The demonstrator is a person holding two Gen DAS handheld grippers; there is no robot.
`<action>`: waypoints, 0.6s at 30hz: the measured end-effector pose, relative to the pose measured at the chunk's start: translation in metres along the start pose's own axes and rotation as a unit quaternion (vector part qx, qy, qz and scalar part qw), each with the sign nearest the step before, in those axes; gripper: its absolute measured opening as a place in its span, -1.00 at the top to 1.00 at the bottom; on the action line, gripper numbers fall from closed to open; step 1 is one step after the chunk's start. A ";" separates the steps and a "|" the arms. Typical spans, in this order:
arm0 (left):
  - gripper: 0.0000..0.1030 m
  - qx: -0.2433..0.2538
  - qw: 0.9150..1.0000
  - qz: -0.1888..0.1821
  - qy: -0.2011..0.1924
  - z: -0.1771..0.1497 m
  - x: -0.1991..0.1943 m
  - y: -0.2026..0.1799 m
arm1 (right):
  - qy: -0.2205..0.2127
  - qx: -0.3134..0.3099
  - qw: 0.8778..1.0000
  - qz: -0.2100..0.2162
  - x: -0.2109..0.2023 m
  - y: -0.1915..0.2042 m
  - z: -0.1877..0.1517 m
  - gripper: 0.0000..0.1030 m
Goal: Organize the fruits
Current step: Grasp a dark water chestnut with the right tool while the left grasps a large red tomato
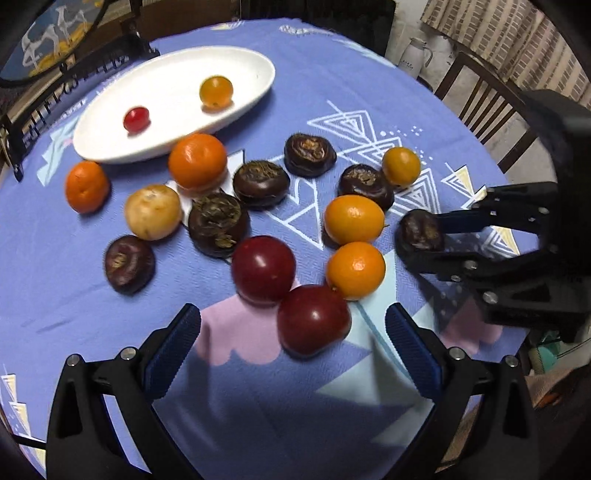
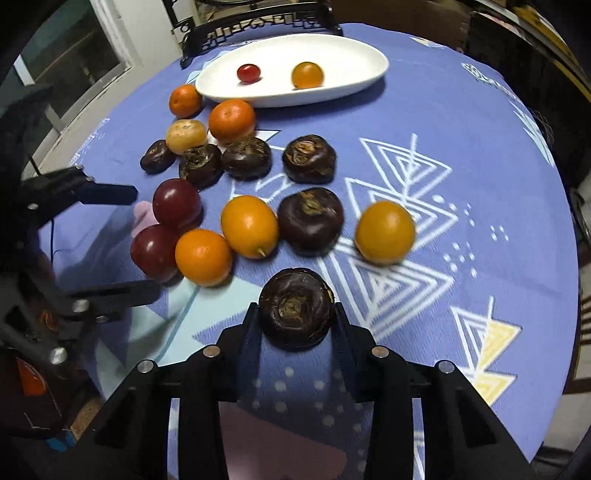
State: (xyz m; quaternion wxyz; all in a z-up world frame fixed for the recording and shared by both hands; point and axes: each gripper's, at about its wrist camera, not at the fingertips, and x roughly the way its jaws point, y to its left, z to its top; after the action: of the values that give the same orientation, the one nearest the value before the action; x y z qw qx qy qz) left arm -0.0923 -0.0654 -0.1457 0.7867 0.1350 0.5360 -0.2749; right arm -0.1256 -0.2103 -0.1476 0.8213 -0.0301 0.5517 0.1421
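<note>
A white oval plate at the far side holds a small red tomato and a yellow fruit. Oranges, dark water chestnuts and two red plums lie scattered on the blue cloth. My right gripper is shut on a dark water chestnut, at the table's near right. My left gripper is open, its fingers on either side of the nearest red plum without touching it.
A blue patterned tablecloth covers the round table. Dark wooden chairs stand around it. A white jug stands beyond the table.
</note>
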 end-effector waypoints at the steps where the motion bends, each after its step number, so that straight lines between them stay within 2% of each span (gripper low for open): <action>1: -0.86 -0.002 1.000 0.001 0.004 0.000 0.003 -0.001 | -0.001 0.001 1.000 0.000 -0.001 -0.001 -0.001 0.24; 4: -0.22 -0.004 1.000 -0.011 0.021 0.002 0.012 -0.001 | 0.001 0.010 1.000 0.007 -0.003 -0.003 -0.004 0.24; 5: -0.10 -0.006 1.000 -0.011 0.023 0.001 0.013 -0.001 | 0.000 0.013 1.000 0.008 -0.003 -0.004 -0.005 0.24; 6: -0.07 -0.003 1.000 -0.013 0.019 0.001 0.011 -0.001 | 0.000 0.015 1.000 0.008 -0.003 -0.004 -0.007 0.24; 7: 0.20 0.000 1.000 -0.022 0.022 0.000 0.011 0.001 | 0.000 0.018 1.000 0.007 -0.003 -0.005 -0.007 0.24; 8: 0.24 0.002 0.999 -0.027 0.022 -0.001 0.010 0.001 | -0.001 0.020 1.000 0.007 -0.003 -0.006 -0.007 0.24; 13: 0.24 -0.009 0.999 -0.034 0.017 -0.006 -0.006 0.015 | -0.011 0.028 0.999 0.014 -0.011 -0.007 -0.005 0.24; 18: 0.24 -0.042 0.999 -0.030 -0.006 0.005 -0.032 0.038 | -0.025 0.021 0.999 0.020 -0.021 -0.003 0.007 0.24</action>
State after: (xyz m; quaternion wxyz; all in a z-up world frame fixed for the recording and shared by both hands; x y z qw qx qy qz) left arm -0.0751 -0.0278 -0.1179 0.7865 0.0841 0.5458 -0.2764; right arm -0.1258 -0.2157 -0.1255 0.8323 0.0020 0.5343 0.1477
